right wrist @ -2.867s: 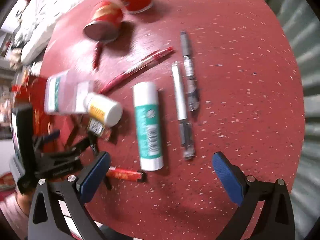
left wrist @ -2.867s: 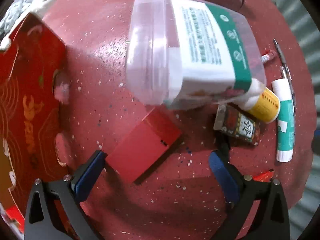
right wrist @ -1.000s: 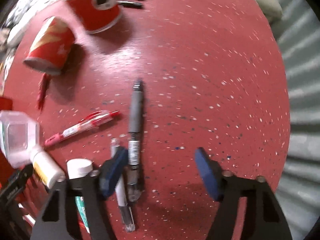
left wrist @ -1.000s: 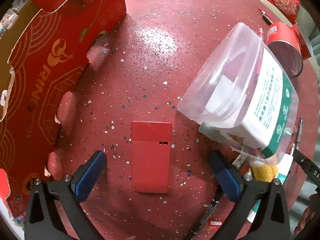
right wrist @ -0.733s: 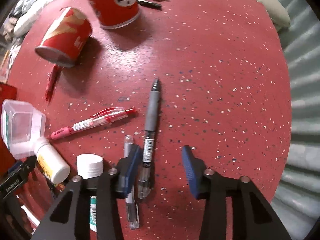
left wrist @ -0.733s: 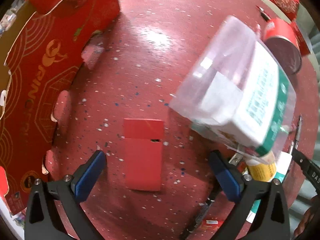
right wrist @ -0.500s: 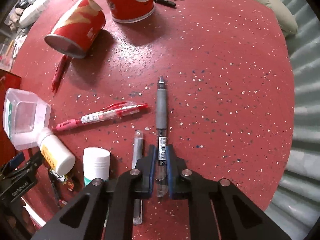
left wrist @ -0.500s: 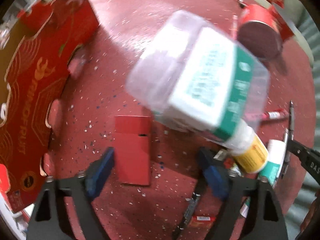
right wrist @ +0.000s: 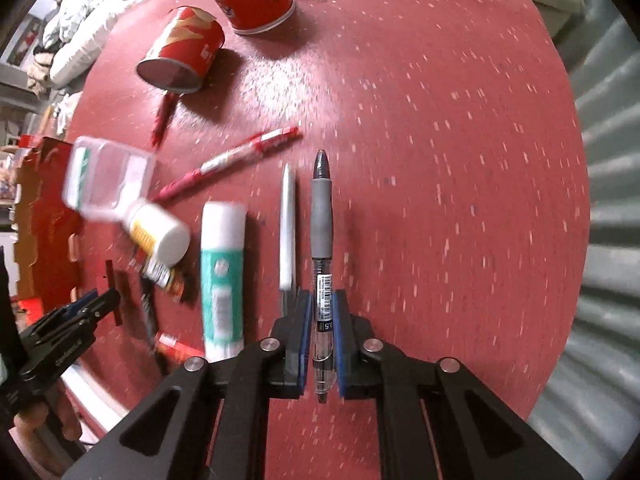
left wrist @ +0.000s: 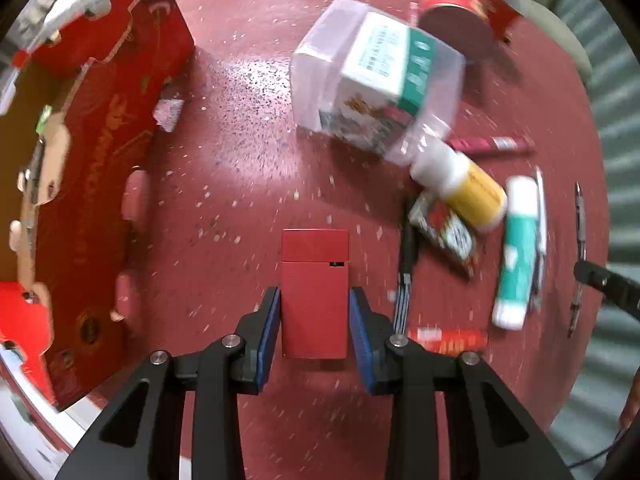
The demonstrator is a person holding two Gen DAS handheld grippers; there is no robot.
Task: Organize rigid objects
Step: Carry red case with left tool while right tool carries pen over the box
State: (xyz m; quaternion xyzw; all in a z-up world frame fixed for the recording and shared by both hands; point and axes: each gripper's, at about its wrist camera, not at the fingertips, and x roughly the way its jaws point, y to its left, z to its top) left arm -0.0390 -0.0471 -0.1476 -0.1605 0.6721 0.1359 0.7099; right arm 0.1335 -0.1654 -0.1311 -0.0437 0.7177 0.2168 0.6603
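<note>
A flat red box [left wrist: 314, 280] sits between the blue pads of my left gripper [left wrist: 314, 308], which points straight down at the red table [left wrist: 240, 160]. Its jaws are closing, and both pads lie against the box's long sides. My right gripper [right wrist: 322, 320] is shut on the clear rear end of a black pen with a grey grip [right wrist: 322, 216]. That pen points away from me, above the table. The left gripper [right wrist: 76, 320] also shows at the left edge of the right wrist view.
A clear plastic bottle [left wrist: 376, 80] lies beside a small yellow-labelled bottle [left wrist: 460, 184] and a green glue stick [left wrist: 518, 248]. A silver pen [right wrist: 288, 220], a red pen [right wrist: 232, 160] and two chip cans [right wrist: 180, 56] lie around. A red cardboard carton [left wrist: 80, 160] stands at the left.
The left jaws went from wide open to closed around the red box. The right jaws shut on the grey-grip pen and rose with it. Both views shifted across the table.
</note>
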